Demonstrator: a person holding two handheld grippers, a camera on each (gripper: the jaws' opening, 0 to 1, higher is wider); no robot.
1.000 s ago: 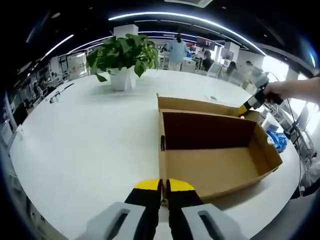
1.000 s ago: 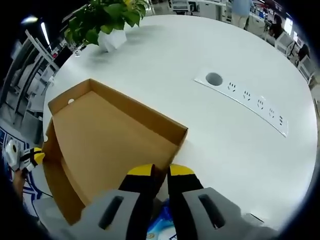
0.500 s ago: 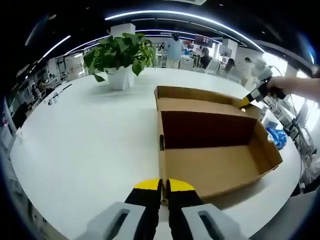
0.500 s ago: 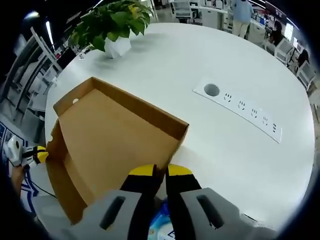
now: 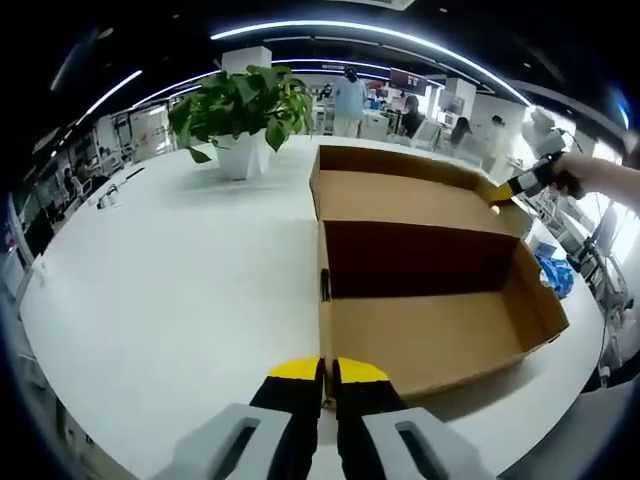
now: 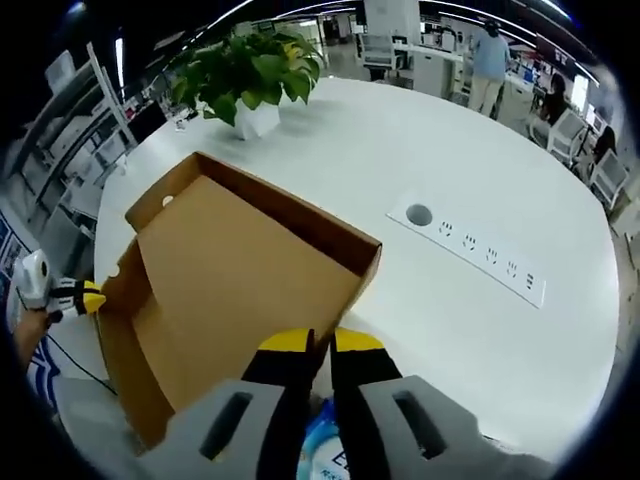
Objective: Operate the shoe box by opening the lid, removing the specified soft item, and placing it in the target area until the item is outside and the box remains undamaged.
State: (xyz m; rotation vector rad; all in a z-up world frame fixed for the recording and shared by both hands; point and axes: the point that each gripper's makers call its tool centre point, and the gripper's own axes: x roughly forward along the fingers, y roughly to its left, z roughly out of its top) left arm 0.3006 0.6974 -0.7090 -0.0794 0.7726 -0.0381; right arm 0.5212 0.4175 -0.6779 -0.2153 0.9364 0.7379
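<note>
Left gripper view first. Left hand-held gripper (image 5: 327, 372) pinched tight on the near wall edge of the brown corrugated cardboard shoe box (image 5: 440, 330), jaws closed right on the cardboard with nothing visible between the yellow tips but the wall itself. Box sitting on the white round worktop (image 5: 170, 280), open, inside looking empty from this angle. Hinged cardboard lid (image 5: 400, 195) tipped up and back on the far side, with the right hand-held gripper (image 5: 503, 192) out at its far corner. Potted green leafy plant in a white pot (image 5: 245, 115) well behind, apart from the box. Something blue and white (image 5: 556, 278) just past the box's right end, probably the soft item, too small to call.

Right gripper view. Right hand-held gripper (image 6: 318, 345) clamped on the lid's edge, jaws together on the board. Lid panel spreading out ahead, box body off to the lower left. Blue-and-white soft packet (image 6: 325, 455) peeking between and under the jaw bases, mostly hidden, so can't say if inside or beside the box. White power strip panel with sockets (image 6: 470, 255) set in the worktop, well apart.

Handling guess: light, stiff-ish cardboard, easy to crease at the hinge, so best held near corners and swung gently. Packet looks squashy and slick, so pinch a bunched fold, not a flat face.
</note>
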